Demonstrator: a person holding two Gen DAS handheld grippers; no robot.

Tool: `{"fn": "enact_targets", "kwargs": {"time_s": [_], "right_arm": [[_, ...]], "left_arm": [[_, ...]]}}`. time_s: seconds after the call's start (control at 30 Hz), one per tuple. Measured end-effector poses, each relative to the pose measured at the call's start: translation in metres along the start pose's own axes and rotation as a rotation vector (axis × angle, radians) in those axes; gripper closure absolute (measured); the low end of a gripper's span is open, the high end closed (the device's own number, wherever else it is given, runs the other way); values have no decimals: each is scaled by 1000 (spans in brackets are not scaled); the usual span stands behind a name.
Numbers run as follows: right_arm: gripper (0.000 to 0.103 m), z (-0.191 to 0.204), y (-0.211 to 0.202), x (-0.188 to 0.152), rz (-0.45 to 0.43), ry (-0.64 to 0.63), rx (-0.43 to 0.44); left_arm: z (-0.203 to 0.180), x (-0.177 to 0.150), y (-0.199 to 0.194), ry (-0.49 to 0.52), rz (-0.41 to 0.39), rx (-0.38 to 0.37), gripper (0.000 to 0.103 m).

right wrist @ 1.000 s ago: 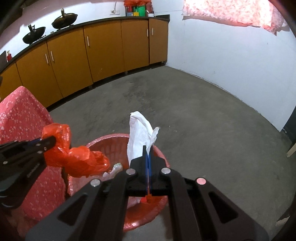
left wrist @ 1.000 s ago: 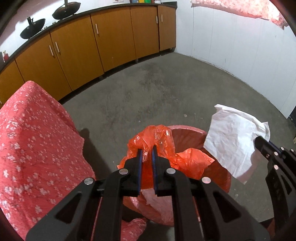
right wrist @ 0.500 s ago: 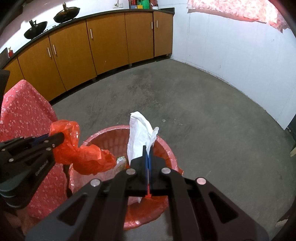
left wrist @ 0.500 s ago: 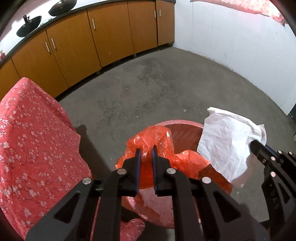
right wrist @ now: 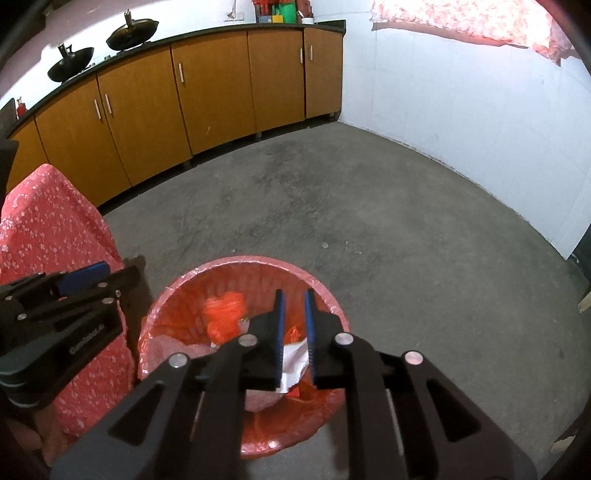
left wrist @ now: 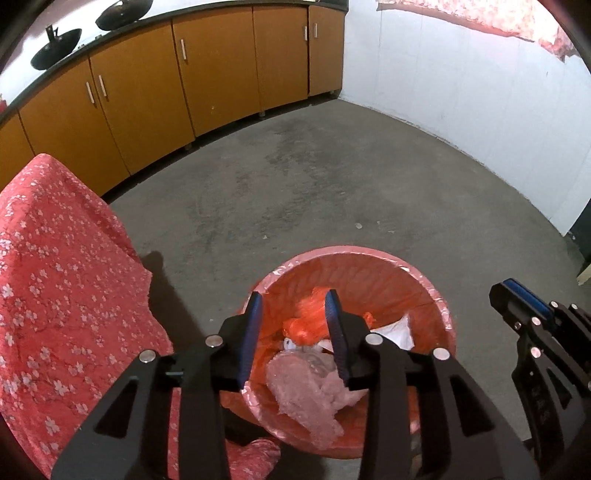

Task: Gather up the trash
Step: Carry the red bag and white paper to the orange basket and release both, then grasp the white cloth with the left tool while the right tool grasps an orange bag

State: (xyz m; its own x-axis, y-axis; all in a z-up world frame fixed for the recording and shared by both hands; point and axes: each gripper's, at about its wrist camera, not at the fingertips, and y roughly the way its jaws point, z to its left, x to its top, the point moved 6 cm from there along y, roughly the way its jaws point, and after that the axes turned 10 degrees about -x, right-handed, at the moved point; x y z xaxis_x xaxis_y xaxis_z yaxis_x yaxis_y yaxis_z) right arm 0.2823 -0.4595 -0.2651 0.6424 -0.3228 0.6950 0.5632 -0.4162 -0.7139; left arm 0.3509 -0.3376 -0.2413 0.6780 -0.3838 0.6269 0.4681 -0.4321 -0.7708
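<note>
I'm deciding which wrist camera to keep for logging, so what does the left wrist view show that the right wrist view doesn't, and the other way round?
Only the left wrist view shows the crumpled pale pink plastic bag low in the bin, between the opening jaws of the left gripper, which grip nothing.

Only the right wrist view shows the bright green and red containers on the counter's far end.

Both show the round red lined trash bin, the crumpled orange plastic bag and white paper inside it, and the right gripper, also opening and empty.

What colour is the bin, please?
The bin is red, clearest in the right wrist view.
</note>
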Motion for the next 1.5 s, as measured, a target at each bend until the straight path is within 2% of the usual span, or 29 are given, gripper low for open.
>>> {"fn": "enact_targets", "kwargs": {"time_s": [0.13,0.23,0.4,0.53,0.63,0.73,0.9,1.1,1.17,1.3,1.4,1.5], "right_arm": [[90,-2,-6,6,-16,11,-5],[90,-1,-15,14,-38,20,6],[77,15,-42,38,-117,-24,34],[67,49,-72,60,-165,-41,112],[63,91,-100,73,-201,-78,199],[57,136,-123,80,-214,-120,287],[51,236,-165,82,-219,-207,448],[30,357,-210,69,-231,-360,604],[22,393,-218,64,-230,-407,624],[19,449,-222,52,-201,-472,639],[18,477,-221,44,-193,-511,625],[18,487,-213,38,-182,-543,603]], "left_arm": [[4,7,-12,-22,-22,-24,67],[12,18,-36,-51,-65,-39,66],[42,34,-91,-98,-156,-28,55],[77,33,-135,-125,-212,22,48],[114,23,-173,-143,-257,82,44],[165,5,-211,-182,-290,177,42],[253,-32,-266,-273,-330,345,38],[347,-82,-315,-404,-324,505,35],[370,-99,-328,-442,-320,540,34],[413,-126,-344,-514,-308,581,32],[436,-139,-350,-533,-294,610,27],[454,-142,-351,-536,-286,614,26]]}}
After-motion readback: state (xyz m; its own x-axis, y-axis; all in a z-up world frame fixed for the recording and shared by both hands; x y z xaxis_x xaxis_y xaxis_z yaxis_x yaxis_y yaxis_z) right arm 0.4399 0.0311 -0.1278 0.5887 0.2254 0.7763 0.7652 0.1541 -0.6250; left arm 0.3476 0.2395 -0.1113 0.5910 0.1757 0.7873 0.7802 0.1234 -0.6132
